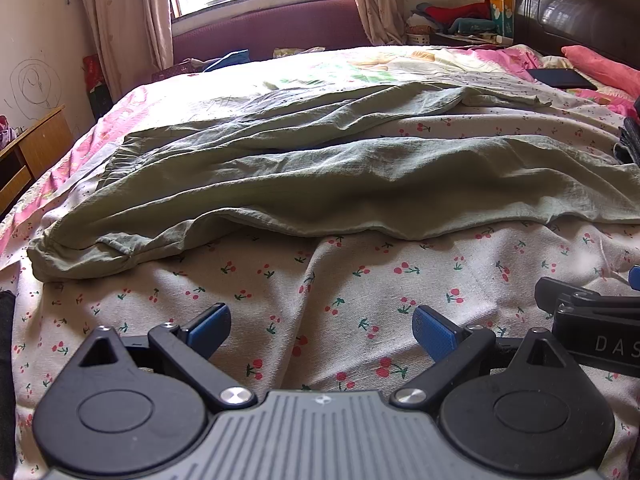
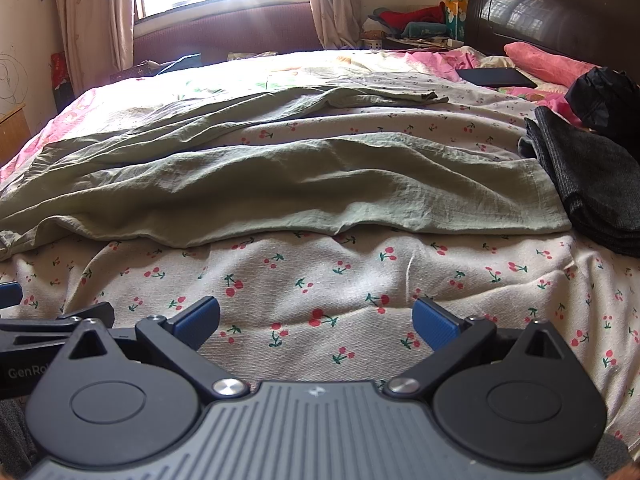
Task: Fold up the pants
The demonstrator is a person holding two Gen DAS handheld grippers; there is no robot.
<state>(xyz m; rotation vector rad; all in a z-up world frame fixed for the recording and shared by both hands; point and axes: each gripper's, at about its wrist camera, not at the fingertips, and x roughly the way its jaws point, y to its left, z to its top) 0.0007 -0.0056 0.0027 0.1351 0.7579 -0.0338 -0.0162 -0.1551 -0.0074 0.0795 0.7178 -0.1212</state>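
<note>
Only two scraps of lettering can be read, both pale on black gripper bodies and both cut off. In the left wrist view the right gripper (image 1: 600,320) shows "DAS" at the frame's right edge — in the right wrist view the left gripper (image 2: 48,332) shows "GenRo" at the left edge.

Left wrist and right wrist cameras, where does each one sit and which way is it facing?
Left wrist: on the left gripper, low over the cherry-print bedsheet, facing the window; its open blue-padded fingers show, the right gripper at the right edge.
Right wrist: on the right gripper, same heading; open fingers show.
Shared: the rumpled sage-green pants, window, dark headboard.
</note>
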